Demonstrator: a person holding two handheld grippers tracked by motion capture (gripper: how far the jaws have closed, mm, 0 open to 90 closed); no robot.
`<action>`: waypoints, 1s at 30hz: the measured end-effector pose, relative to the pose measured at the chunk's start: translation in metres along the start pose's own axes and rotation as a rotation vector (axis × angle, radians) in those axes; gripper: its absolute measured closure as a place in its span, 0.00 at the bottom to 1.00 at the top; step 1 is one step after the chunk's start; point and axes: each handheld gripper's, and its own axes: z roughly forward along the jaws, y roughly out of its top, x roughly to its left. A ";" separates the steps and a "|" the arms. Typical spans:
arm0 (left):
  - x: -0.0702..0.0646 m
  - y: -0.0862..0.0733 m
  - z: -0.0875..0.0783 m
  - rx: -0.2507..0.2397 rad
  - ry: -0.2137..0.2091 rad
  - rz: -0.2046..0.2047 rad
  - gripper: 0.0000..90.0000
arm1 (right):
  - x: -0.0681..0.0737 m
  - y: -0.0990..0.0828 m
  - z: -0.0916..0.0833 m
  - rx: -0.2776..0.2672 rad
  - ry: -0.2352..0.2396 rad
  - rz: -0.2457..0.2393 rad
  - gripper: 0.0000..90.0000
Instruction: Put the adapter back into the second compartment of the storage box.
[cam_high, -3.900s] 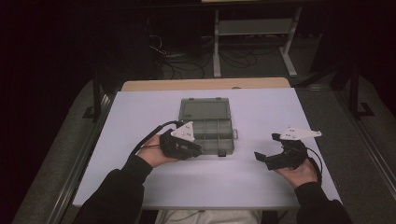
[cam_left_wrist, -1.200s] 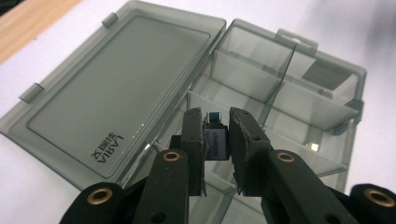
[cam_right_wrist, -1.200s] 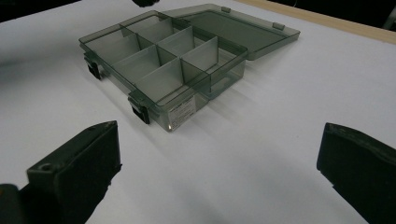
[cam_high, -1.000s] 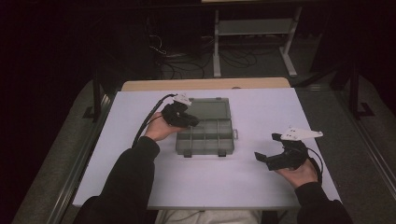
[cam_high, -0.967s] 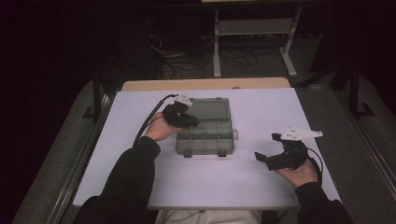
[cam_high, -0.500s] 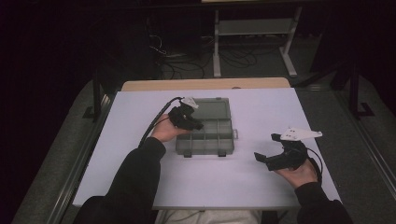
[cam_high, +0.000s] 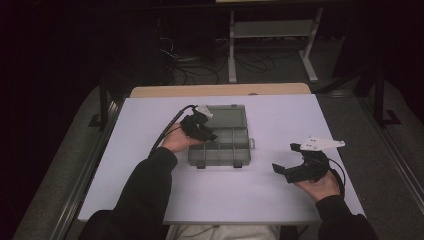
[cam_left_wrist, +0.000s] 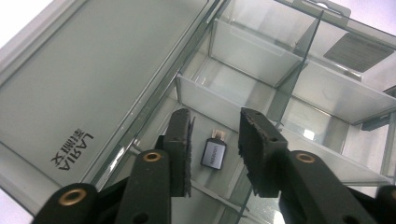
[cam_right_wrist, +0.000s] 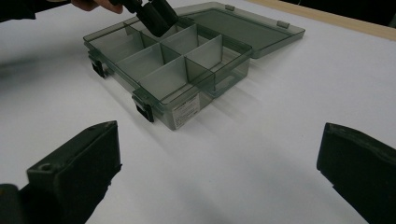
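Hovering over the open organiser box (cam_high: 225, 142), the left gripper (cam_left_wrist: 215, 140) has its jaws parted a little; they have just been opening, and a small grey adapter (cam_left_wrist: 214, 152) lies on the compartment floor between them, untouched by either pad. The adapter bears tiny lettering that is too small to read. It sits in a compartment on the hinge side of the box, next to the lid.

That lid (cam_left_wrist: 88, 79) lies flat, folded back on the white table (cam_high: 150, 200), and carries the word "LARIA" with two characters beside it. A grey label (cam_left_wrist: 357, 50) shows through a far compartment, its print unreadable. From the right gripper view, a pale sticker (cam_right_wrist: 185, 110) sits on the box's front wall; its text is also illegible.

The right gripper (cam_right_wrist: 219, 177) rests well apart from the box, near the table's right edge, jaws spread wide with nothing between them.
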 end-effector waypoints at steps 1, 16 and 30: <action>0.000 0.000 -0.002 -0.003 0.003 0.000 0.69 | 0.000 0.000 0.000 0.000 0.000 0.000 0.00; -0.001 -0.004 -0.027 -0.123 -0.028 -0.020 0.35 | 0.001 0.000 0.001 0.000 -0.002 -0.005 0.00; -0.003 -0.017 -0.054 -0.214 -0.016 -0.034 0.00 | 0.001 0.000 0.001 0.005 -0.002 -0.004 0.00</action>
